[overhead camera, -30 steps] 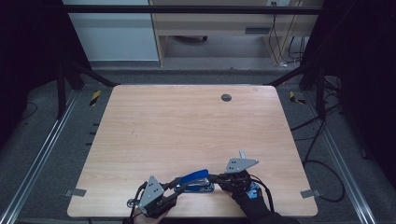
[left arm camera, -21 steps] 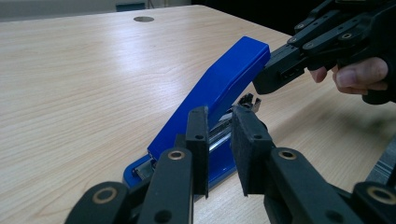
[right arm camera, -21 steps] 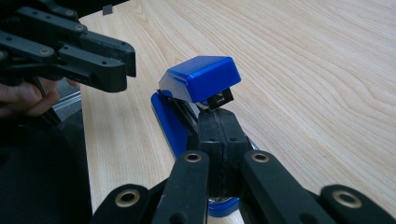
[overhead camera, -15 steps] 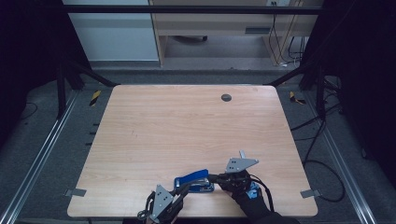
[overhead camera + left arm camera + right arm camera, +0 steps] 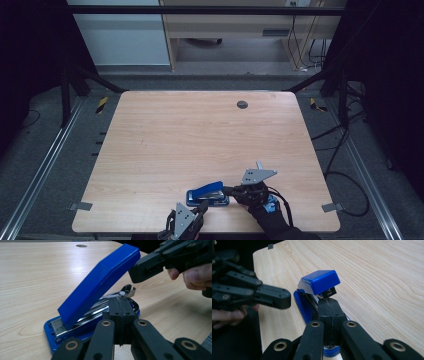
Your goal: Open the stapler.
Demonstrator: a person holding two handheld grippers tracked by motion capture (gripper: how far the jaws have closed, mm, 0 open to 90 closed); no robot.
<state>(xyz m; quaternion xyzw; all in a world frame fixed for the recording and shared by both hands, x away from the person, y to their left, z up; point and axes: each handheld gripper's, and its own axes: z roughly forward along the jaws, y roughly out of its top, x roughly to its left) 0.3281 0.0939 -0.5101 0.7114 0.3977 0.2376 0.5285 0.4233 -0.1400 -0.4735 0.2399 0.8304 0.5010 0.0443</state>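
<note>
A blue stapler (image 5: 207,193) lies near the table's front edge with its lid (image 5: 100,285) swung up and its metal magazine (image 5: 127,291) bared. My left gripper (image 5: 202,205) comes in from the near side, shut, its tips (image 5: 122,303) against the stapler's side with nothing between them. My right gripper (image 5: 228,190) reaches in from the right, also shut, its tips (image 5: 329,305) just under the raised end of the lid (image 5: 319,281). In the left gripper view the right gripper (image 5: 136,271) sits beside that lid end. The left gripper (image 5: 283,300) shows at the left of the right gripper view.
The wooden table (image 5: 200,130) carries a small dark grommet (image 5: 242,104) at the far side. Its front edge lies just behind both grippers. Cables (image 5: 340,175) trail on the floor to the right. A hand (image 5: 197,275) holds the right gripper.
My left gripper has moved right and toward the table's front edge, from the stapler's left end to its near side. The right gripper and the raised lid have stayed put.
</note>
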